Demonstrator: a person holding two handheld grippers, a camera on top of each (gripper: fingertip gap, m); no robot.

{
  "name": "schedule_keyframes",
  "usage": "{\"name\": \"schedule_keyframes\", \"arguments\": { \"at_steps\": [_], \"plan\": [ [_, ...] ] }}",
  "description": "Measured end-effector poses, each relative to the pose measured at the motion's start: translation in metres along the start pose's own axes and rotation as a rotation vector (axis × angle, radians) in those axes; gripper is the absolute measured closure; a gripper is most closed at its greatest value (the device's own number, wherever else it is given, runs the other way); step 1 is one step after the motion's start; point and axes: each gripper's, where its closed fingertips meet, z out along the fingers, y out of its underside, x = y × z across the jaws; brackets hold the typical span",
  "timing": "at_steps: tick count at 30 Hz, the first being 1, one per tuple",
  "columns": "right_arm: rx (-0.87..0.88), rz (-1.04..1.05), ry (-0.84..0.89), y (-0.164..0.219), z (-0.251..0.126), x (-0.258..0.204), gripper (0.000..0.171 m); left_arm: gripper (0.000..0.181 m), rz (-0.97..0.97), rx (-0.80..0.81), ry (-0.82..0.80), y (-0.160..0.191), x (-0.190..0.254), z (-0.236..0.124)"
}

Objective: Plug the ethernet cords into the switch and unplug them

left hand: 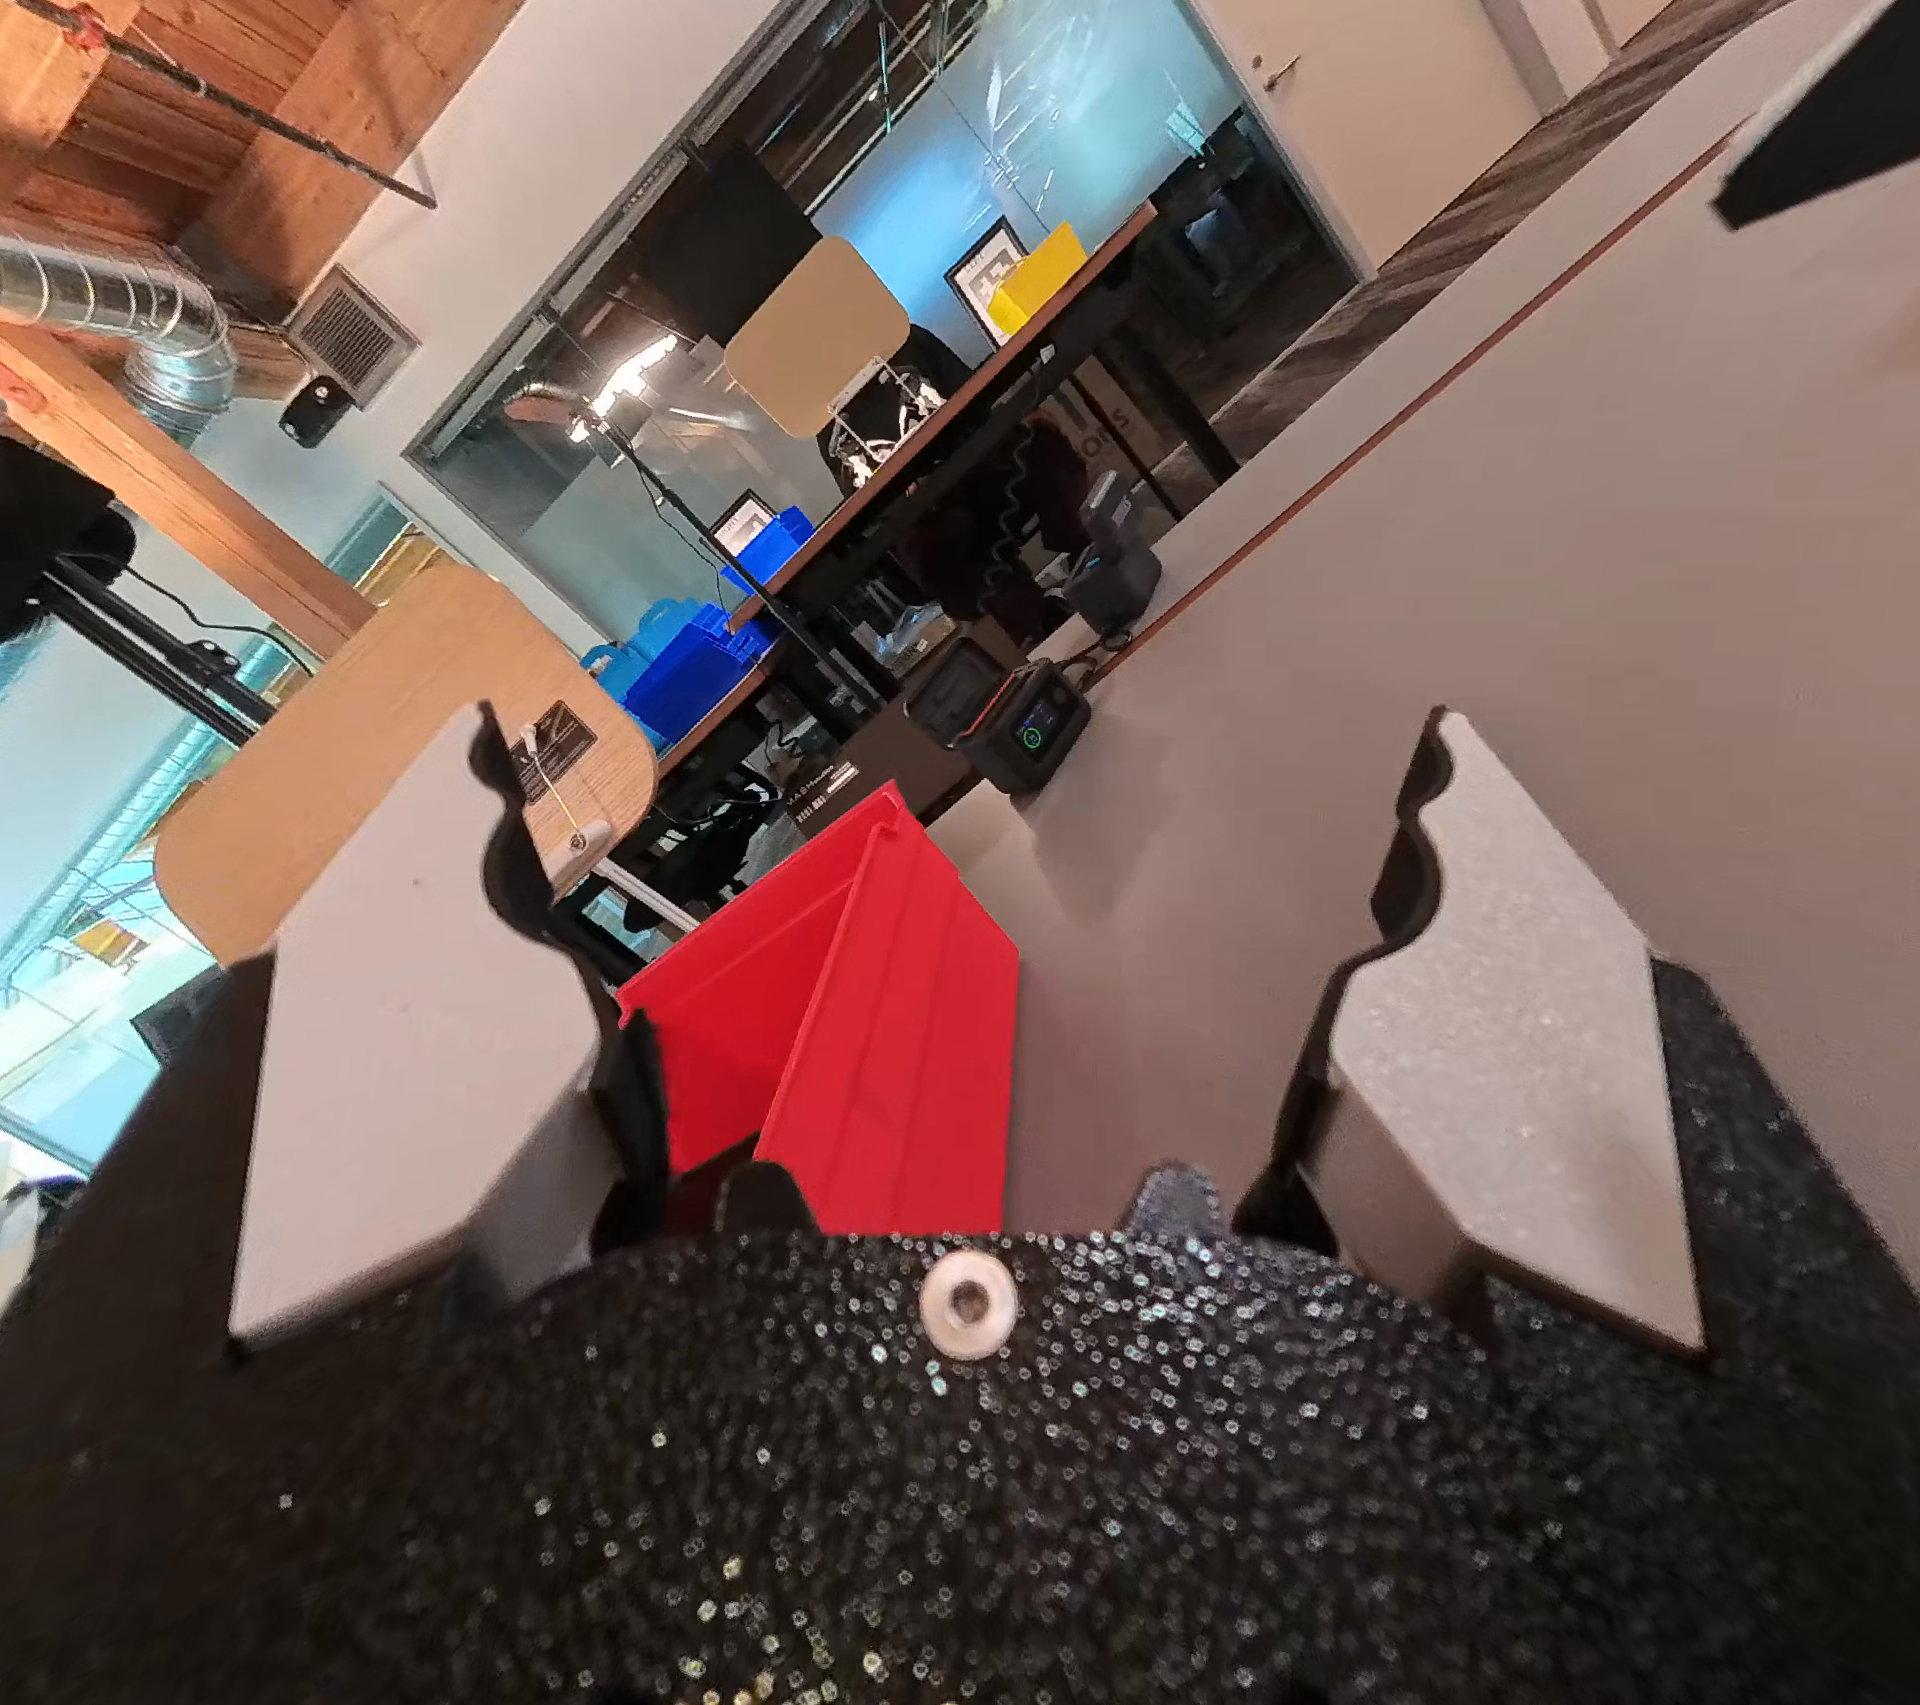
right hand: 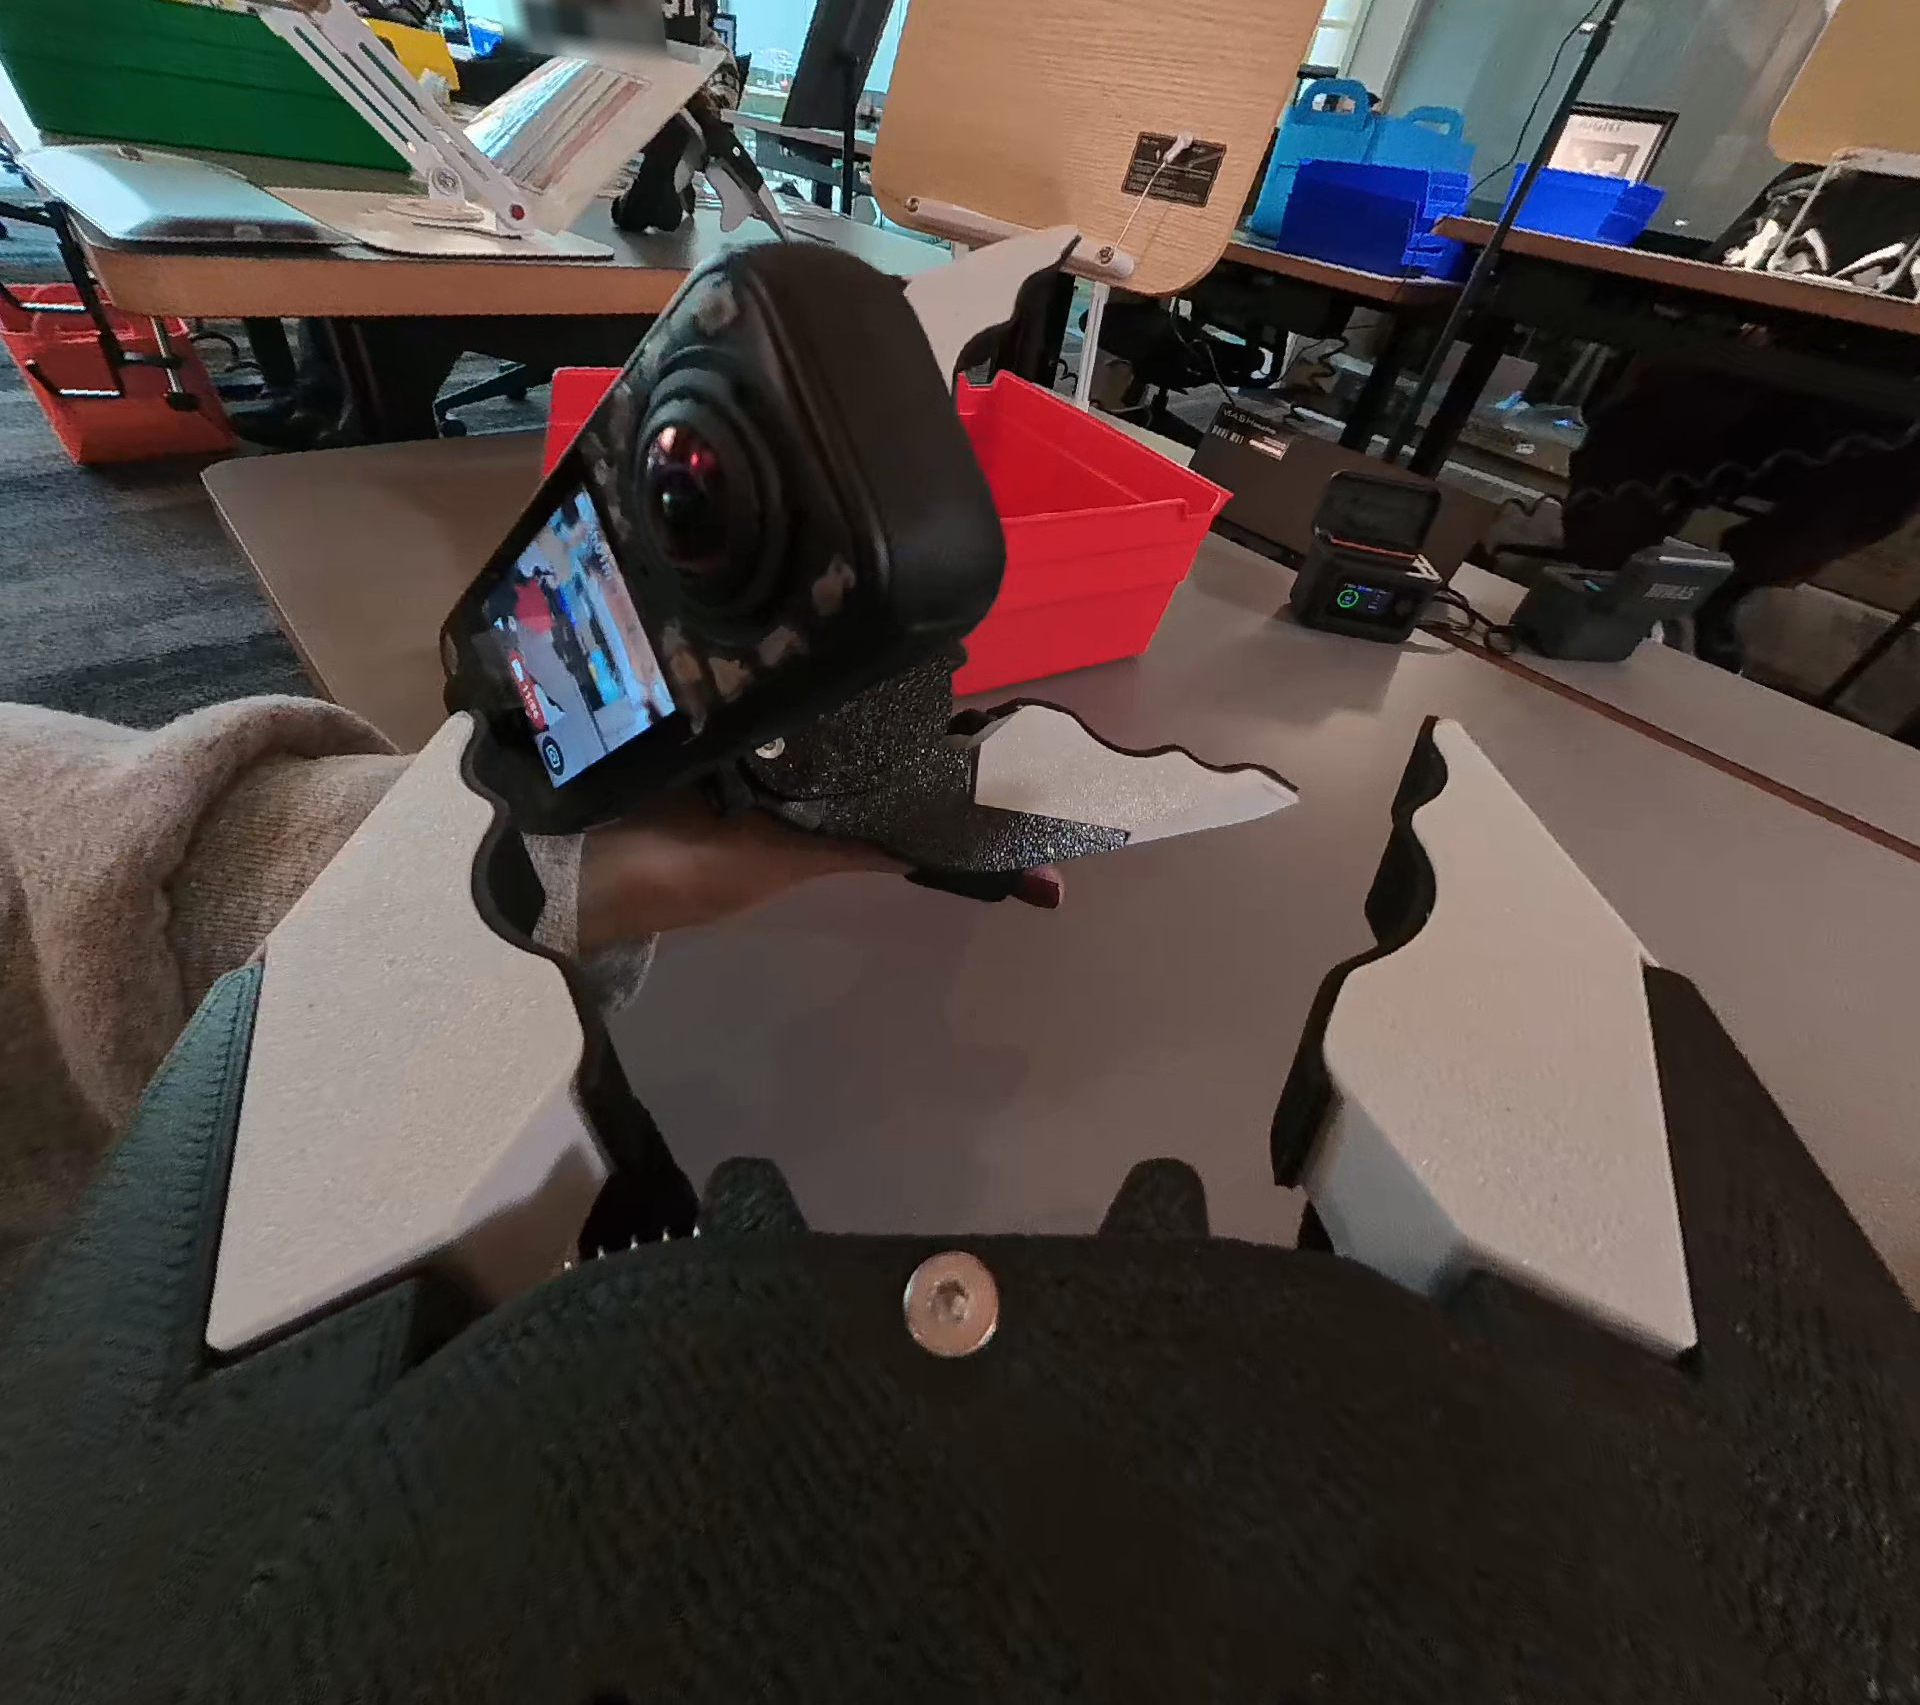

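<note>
No switch or ethernet cord shows in either view. My left gripper (left hand: 961, 730) is open and empty, rolled on its side, and looks past a red bin (left hand: 883, 1011) along the grey table (left hand: 1558, 616). My right gripper (right hand: 951, 728) is open and empty over the bare table (right hand: 1039, 1032). In the right wrist view the left gripper (right hand: 1179, 512) shows ahead of it, held by a hand (right hand: 779, 866) just above the table, its camera (right hand: 727, 533) facing the right one and its jaws apart. The red bin (right hand: 1081, 533) stands behind it and looks empty.
A small black box with a lit screen (right hand: 1361, 575) and a second black box (right hand: 1621, 606) sit at the table's far right edge with cables. A wooden board on a stand (right hand: 1101, 76) rises behind the bin. A beige sleeve (right hand: 156, 876) is at left. Other desks stand beyond.
</note>
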Motion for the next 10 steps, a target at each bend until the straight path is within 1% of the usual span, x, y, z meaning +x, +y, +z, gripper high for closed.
{"name": "schedule_keyframes", "arguments": {
  "at_steps": [10],
  "plan": [
    [-0.012,0.034,-0.022,0.0038,0.0015,-0.0003,0.011,0.022,0.058,-0.003,0.008,0.0012,0.0003,-0.0006]
  ]
}}
